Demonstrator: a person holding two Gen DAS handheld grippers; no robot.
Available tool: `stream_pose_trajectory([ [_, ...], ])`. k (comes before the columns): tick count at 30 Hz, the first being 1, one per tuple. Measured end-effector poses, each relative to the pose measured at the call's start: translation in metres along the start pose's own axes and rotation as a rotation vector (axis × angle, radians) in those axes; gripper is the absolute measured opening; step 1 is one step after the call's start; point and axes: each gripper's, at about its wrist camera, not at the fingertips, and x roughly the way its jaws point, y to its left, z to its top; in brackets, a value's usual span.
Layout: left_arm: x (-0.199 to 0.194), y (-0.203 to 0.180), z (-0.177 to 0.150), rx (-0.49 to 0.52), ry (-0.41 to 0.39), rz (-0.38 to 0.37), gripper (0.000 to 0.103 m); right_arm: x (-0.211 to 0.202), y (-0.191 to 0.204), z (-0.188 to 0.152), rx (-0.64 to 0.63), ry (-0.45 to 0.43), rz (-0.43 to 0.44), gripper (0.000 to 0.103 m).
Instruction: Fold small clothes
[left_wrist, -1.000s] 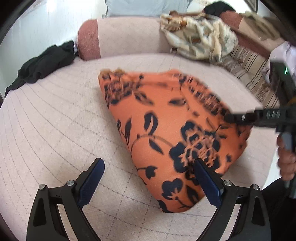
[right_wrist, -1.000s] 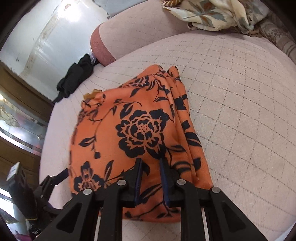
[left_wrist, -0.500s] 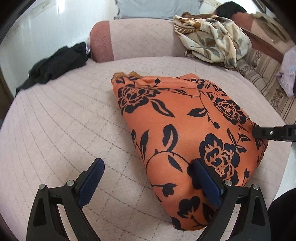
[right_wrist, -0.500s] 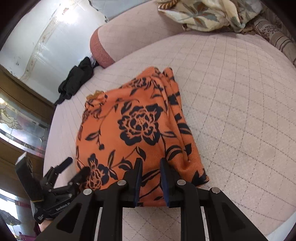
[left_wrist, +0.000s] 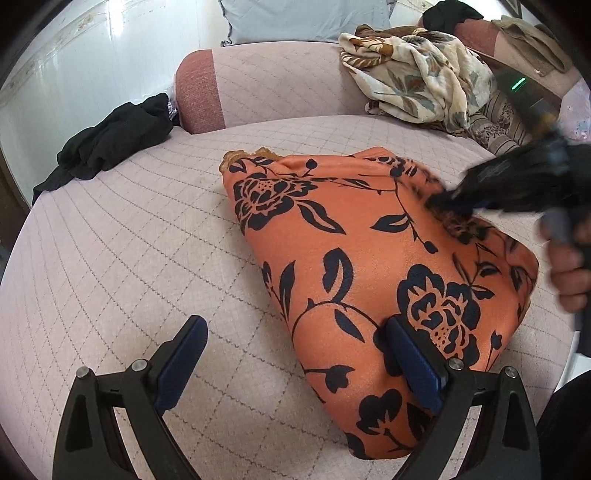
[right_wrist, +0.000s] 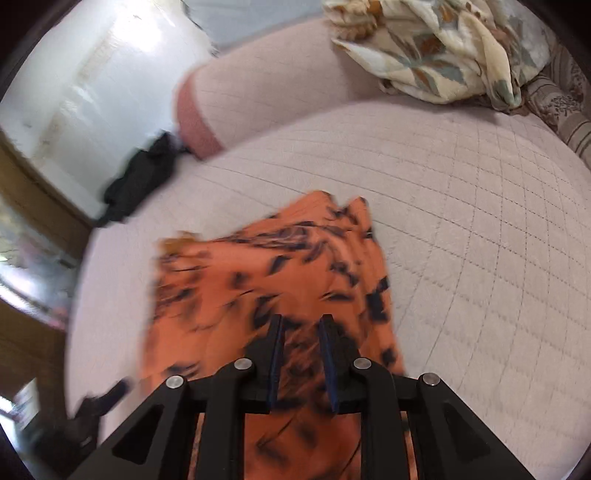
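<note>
Orange floral garment (left_wrist: 354, 280) lies folded on the quilted pink cushion (left_wrist: 118, 266), black clothes (left_wrist: 110, 144) and a cream floral cloth (left_wrist: 417, 85) heaped far behind. Left gripper (left_wrist: 295, 365) gapes wide, one finger on the fabric. Right gripper (right_wrist: 301, 354), blurred, stands narrowly parted above it; grip unclear.

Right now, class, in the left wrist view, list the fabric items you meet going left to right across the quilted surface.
Black garment → orange floral cloth → cream leaf-print blanket, which lies farther back.
</note>
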Motion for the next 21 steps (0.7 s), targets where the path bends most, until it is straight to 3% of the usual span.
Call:
stream_pose_trajectory([
  [2,0.0,-0.001,0.0,0.004,-0.004,0.001,0.098,0.029,-0.011,0.002,0.044,0.071,0.021,0.023],
  [9,-0.001,-0.003,0.0,0.009,-0.005,0.012,0.098,0.009,-0.012,0.001,0.037,0.032,0.049,0.023],
  [13,0.0,-0.002,-0.001,0.007,-0.007,0.01,0.098,-0.007,0.003,0.0,-0.044,-0.056,0.026,0.023],
  [16,0.0,-0.002,-0.001,0.007,-0.008,0.01,0.098,0.022,0.001,-0.004,-0.029,0.066,0.012,0.024],
  [21,0.001,-0.001,0.0,0.005,-0.005,0.005,0.099,0.006,0.0,0.0,-0.044,0.015,0.06,0.025],
])
